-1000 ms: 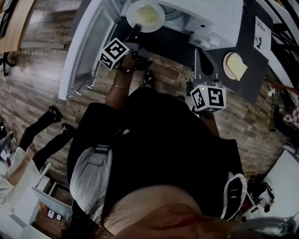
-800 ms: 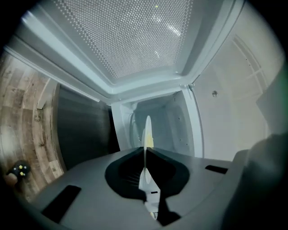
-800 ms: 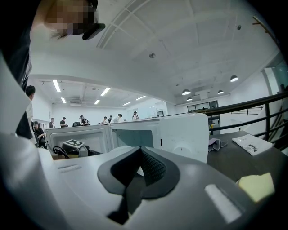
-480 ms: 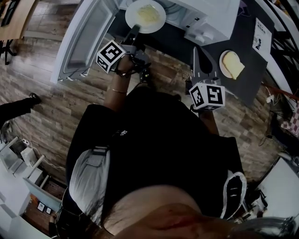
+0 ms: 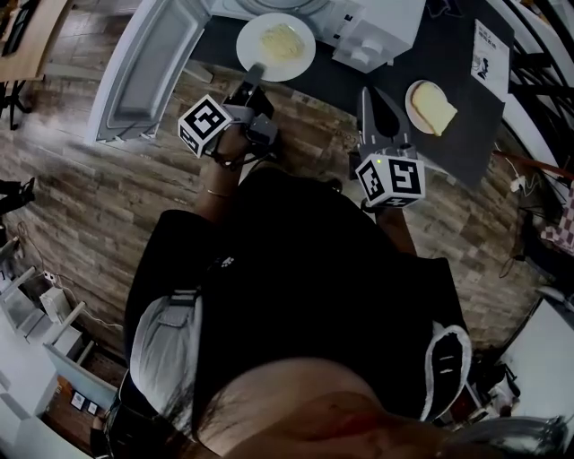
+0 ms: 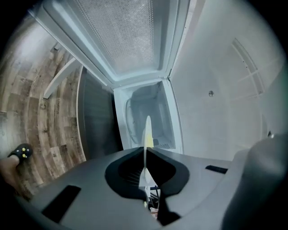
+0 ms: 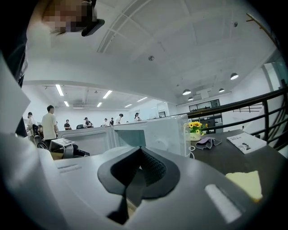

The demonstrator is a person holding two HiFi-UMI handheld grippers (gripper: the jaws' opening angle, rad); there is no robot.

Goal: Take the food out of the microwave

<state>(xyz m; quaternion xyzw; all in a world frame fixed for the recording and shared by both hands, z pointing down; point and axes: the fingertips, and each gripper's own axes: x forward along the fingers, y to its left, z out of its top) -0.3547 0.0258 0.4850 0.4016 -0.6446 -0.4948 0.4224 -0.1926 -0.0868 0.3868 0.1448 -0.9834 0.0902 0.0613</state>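
Left gripper (image 5: 254,73): clenching the rim of the plate (image 5: 275,45) of food (image 5: 281,38), just outside the microwave (image 5: 381,27).
Its own view: showing that plate edge-on.
Right gripper (image 7: 135,177): resting clamped together, empty; flowers (image 7: 195,126) showing only there.

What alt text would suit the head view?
Seen from above, a person's left gripper holds a white plate of yellow food by its rim in front of an open microwave, door swung left. The right gripper, fingers together, points toward a second plate with a yellowish slice on the dark counter.
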